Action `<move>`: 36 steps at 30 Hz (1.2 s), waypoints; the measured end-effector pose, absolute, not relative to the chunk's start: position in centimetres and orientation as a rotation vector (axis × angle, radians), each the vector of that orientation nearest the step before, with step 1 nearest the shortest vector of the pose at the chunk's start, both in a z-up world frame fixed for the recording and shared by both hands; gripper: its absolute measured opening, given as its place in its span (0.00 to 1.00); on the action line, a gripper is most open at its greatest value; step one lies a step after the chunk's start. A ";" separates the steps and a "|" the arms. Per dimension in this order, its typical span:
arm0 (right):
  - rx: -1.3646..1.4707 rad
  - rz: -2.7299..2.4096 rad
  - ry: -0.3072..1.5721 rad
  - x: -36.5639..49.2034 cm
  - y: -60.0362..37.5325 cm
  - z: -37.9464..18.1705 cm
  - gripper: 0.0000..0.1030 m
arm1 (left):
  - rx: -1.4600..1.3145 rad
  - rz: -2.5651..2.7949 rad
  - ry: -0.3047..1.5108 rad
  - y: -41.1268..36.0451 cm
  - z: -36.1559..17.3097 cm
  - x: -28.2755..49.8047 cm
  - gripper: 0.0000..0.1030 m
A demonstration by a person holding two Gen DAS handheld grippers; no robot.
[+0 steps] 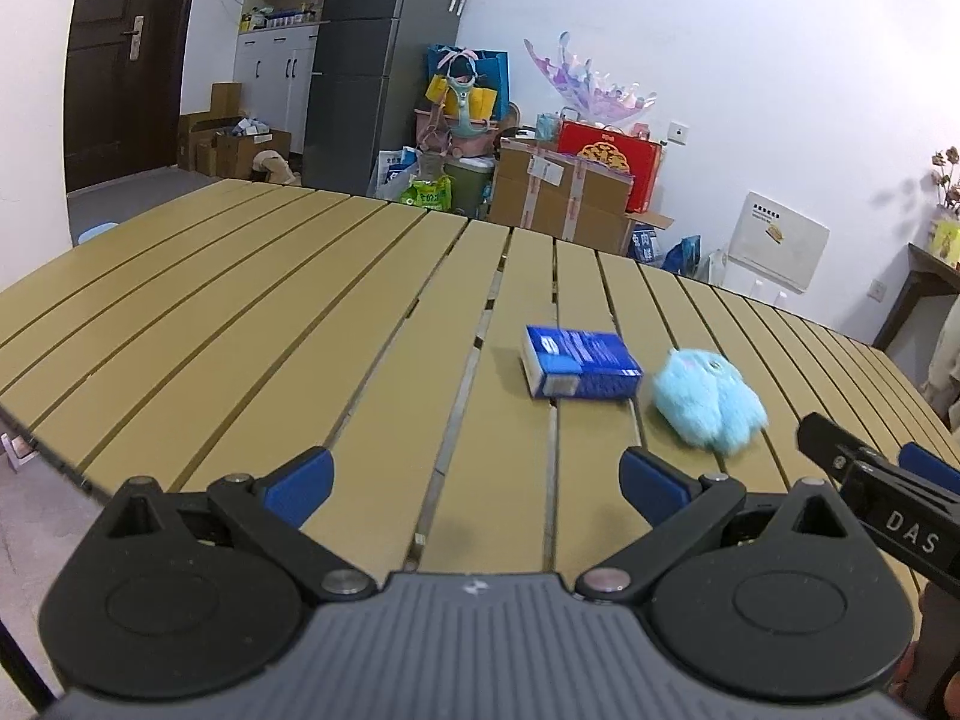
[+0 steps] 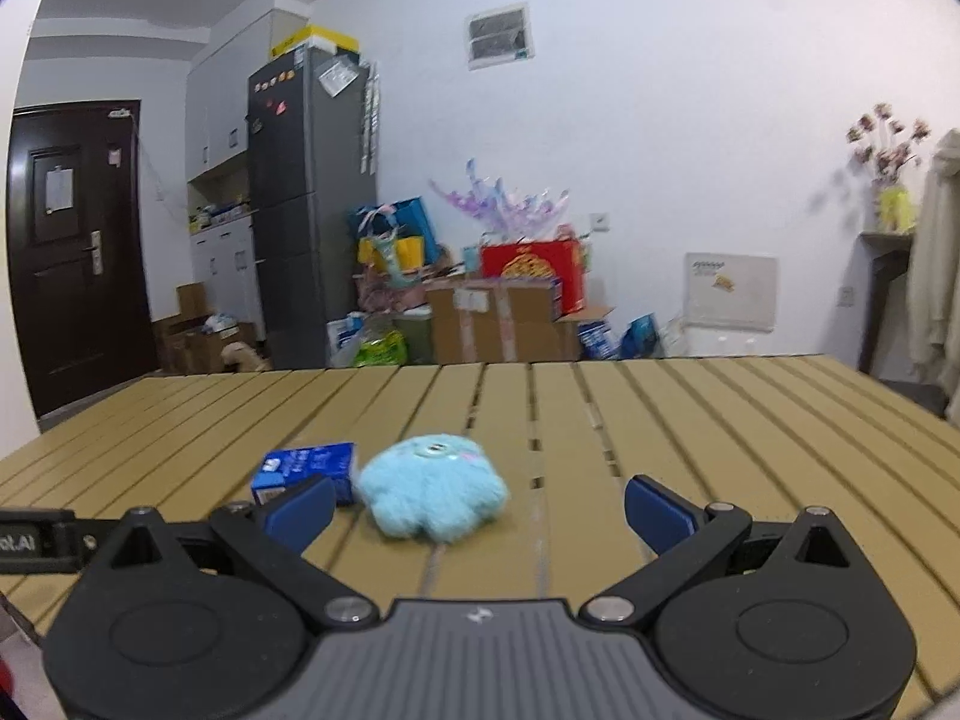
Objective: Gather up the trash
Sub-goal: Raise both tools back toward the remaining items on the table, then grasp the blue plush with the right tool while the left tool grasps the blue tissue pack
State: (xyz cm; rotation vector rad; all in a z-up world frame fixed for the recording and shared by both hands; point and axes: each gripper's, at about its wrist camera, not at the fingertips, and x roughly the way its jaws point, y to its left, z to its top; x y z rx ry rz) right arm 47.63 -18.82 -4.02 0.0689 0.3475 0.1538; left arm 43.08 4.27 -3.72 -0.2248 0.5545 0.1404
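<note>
A blue box [image 1: 579,370] lies flat on the yellow slatted table [image 1: 240,324], with a fluffy light-blue toy [image 1: 708,402] just to its right. My left gripper [image 1: 477,486] is open over the table's near edge, short of the box, with nothing between its fingers. In the right wrist view the fluffy toy [image 2: 432,495] sits close ahead, slightly left of centre, and the blue box [image 2: 303,471] lies beside it, partly behind the left finger. My right gripper [image 2: 480,510] is open and empty. The right gripper's body [image 1: 882,510] shows at the left view's right edge.
Beyond the table's far edge stand a grey fridge [image 2: 312,210], cardboard boxes [image 1: 564,195], a red gift box [image 1: 609,156] and bags against the white wall. A dark door [image 2: 72,252] is at the far left. The table's left edge [image 1: 36,426] drops to the floor.
</note>
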 end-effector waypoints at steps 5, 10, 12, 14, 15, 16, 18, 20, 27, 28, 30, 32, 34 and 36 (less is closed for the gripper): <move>0.077 0.190 0.430 52.4 -17.4 -4.4 1.00 | -0.237 0.151 0.569 5.7 -4.2 46.0 1.00; 0.030 0.195 0.549 56.8 -15.8 -5.5 1.00 | -0.259 0.178 0.570 7.2 -4.4 48.1 1.00; 0.016 0.191 0.577 58.1 -15.3 -6.1 1.00 | -0.269 0.177 0.580 7.6 -4.7 48.6 1.00; 0.012 0.195 0.614 59.3 -14.9 -6.6 1.00 | -0.269 0.185 0.586 7.9 -5.0 49.1 1.00; 0.011 0.196 0.632 59.8 -14.8 -6.7 1.00 | -0.270 0.187 0.589 8.0 -5.1 49.2 1.00; 0.014 0.196 0.646 60.3 -14.7 -6.9 1.00 | -0.271 0.186 0.592 8.1 -5.2 49.3 1.00; 0.027 0.201 0.669 61.1 -14.7 -7.1 1.00 | -0.272 0.186 0.599 8.2 -5.4 49.6 1.00; 0.035 0.202 0.685 61.5 -14.8 -7.3 0.96 | -0.272 0.188 0.604 8.2 -5.5 49.8 1.00; 0.026 0.222 0.674 61.3 -14.4 -7.5 0.81 | -0.269 0.183 0.612 7.6 -5.7 49.8 1.00; 0.028 0.223 0.671 61.2 -14.4 -7.5 0.79 | -0.269 0.182 0.614 7.4 -5.8 49.9 1.00; 0.041 0.223 0.660 60.8 -14.9 -7.3 0.76 | -0.270 0.179 0.617 7.2 -5.7 50.0 1.00; 0.063 0.206 0.643 60.6 -15.7 -7.1 0.75 | -0.263 0.170 0.620 6.8 -5.6 50.2 1.00; 0.093 0.195 0.617 60.3 -17.0 -6.9 0.74 | -0.257 0.166 0.616 6.3 -5.3 50.4 1.00; 0.118 0.186 0.596 60.1 -18.3 -6.6 0.66 | -0.260 0.156 0.611 5.6 -5.0 50.8 1.00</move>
